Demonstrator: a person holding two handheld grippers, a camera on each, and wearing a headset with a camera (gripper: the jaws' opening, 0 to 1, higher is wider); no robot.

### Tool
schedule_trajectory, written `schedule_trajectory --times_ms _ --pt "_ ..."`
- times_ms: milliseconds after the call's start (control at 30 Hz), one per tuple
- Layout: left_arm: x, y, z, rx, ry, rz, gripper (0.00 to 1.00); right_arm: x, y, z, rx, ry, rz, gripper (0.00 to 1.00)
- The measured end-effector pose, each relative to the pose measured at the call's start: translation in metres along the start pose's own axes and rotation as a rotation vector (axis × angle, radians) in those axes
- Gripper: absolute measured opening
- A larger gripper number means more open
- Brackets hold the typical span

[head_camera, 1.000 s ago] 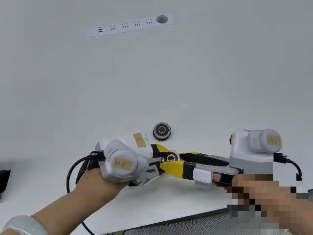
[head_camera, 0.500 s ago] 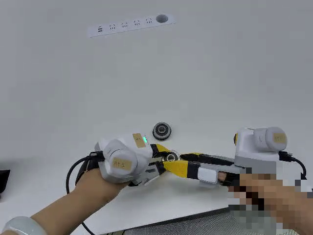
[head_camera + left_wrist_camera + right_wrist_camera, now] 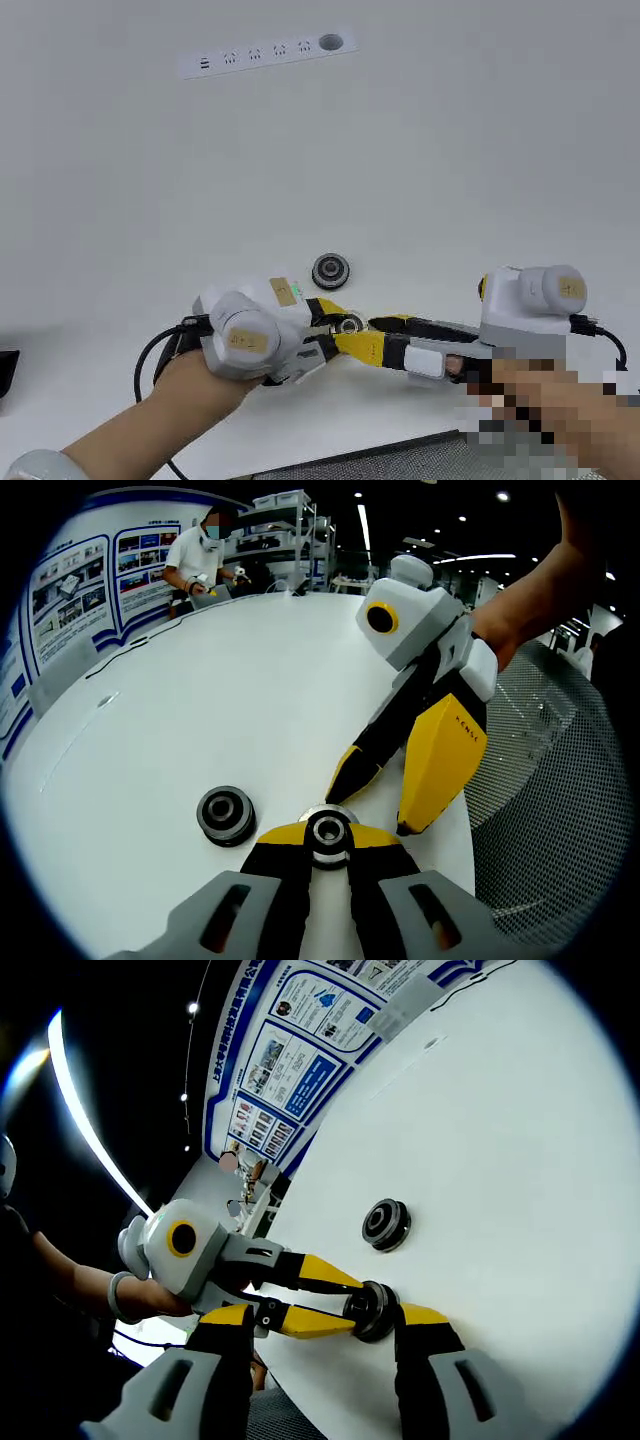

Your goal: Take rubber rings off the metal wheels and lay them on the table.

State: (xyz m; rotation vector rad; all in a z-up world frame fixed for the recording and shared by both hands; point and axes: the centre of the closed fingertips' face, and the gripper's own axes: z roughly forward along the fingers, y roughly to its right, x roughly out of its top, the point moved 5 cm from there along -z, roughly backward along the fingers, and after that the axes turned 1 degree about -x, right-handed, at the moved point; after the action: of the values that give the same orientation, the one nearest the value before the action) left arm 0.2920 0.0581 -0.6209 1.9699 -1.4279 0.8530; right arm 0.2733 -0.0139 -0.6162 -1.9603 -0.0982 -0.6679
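My left gripper point(image 3: 338, 324) point(image 3: 328, 848) is shut on a small metal wheel point(image 3: 349, 322) point(image 3: 328, 830) point(image 3: 372, 1310), pinched between its yellow tips just above the table. My right gripper point(image 3: 360, 333) point(image 3: 325, 1315) reaches in from the right and stands open, its tips close on either side of that wheel; whether they touch it is hard to tell. A second wheel with a black rubber ring point(image 3: 330, 270) point(image 3: 226, 814) point(image 3: 386, 1224) lies flat on the white table point(image 3: 450, 180) just beyond both grippers.
A white power strip point(image 3: 268, 50) lies at the table's far side. The near table edge point(image 3: 400, 440) runs under my hands, with grey mesh flooring below. A black cable point(image 3: 150, 350) trails from the left gripper. A person point(image 3: 205, 555) stands far off.
The right gripper has drawn back slightly to the right. The left gripper stays still with the wheel in it, and the loose wheel has not moved.
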Motion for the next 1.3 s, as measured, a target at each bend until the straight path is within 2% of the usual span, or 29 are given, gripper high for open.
schedule_trajectory --times_ms 433,900,1000,1300 --pt "0.0 0.001 -0.001 0.0 0.005 -0.002 0.13 -0.006 -0.004 -0.003 0.027 -0.036 0.025 0.57" --pt "0.0 0.002 -0.001 0.002 0.005 -0.006 0.13 -0.004 -0.001 -0.007 0.016 -0.025 0.026 0.49" --pt "0.0 0.001 -0.001 0.001 0.006 -0.005 0.13 -0.004 0.003 -0.007 0.0 -0.026 0.03 0.44" --pt "-0.001 0.001 -0.001 0.0 0.007 -0.005 0.13 -0.004 0.017 -0.006 -0.08 -0.034 0.036 0.22"
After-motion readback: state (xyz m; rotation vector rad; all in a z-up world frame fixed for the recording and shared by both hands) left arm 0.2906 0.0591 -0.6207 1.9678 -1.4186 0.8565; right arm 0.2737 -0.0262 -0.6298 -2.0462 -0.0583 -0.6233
